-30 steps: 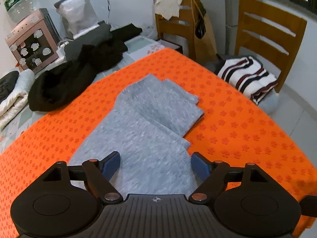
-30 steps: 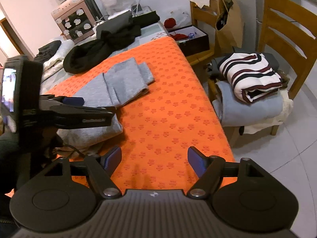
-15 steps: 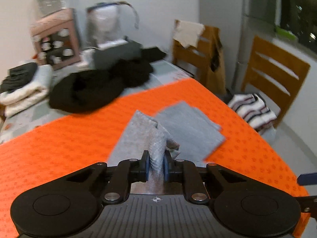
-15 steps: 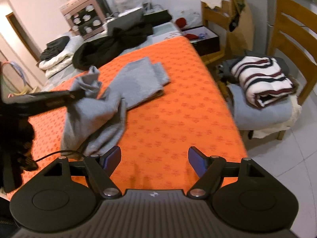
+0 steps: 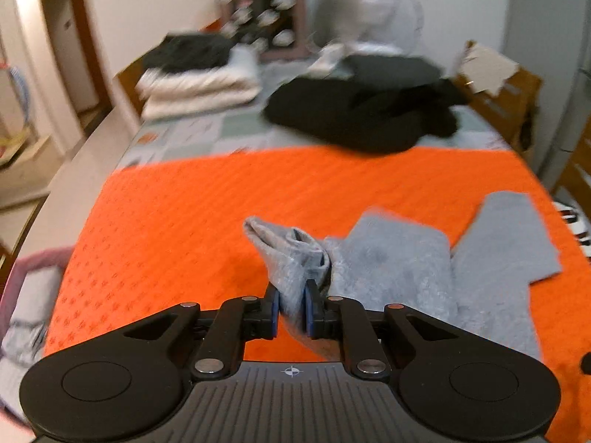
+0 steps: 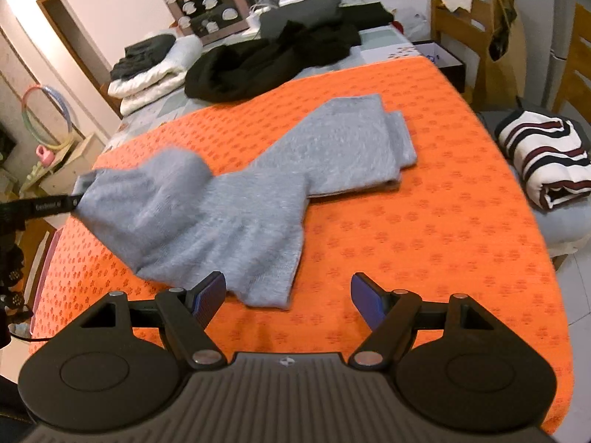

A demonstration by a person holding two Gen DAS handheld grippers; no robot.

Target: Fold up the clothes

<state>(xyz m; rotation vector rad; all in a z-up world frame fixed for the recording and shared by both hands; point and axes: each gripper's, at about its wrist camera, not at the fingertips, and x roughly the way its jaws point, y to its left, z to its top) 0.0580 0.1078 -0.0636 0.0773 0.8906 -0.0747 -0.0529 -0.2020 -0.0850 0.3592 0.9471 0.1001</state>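
A grey knitted garment (image 6: 258,199) lies stretched across the orange mat (image 6: 424,221), its far part still folded flat. My left gripper (image 5: 291,306) pinches a bunched corner of the grey garment (image 5: 388,258) between its blue pads; the jaws are opening slightly while the cloth stays pressed between them. In the right wrist view the left gripper (image 6: 75,201) holds that corner lifted at the mat's left side. My right gripper (image 6: 288,291) stands open just above the garment's near edge, with nothing between its fingers.
A heap of black clothes (image 6: 266,62) and a white folded stack (image 6: 151,74) lie beyond the mat. A striped folded garment (image 6: 543,158) rests on a chair at the right. A pink-rimmed basket (image 5: 33,295) sits by the table's left edge.
The left gripper shut on the grey garment's near corner, lifted it and pulled it to the left, stretching the cloth. The right gripper stayed open and shifted toward the garment's near edge.
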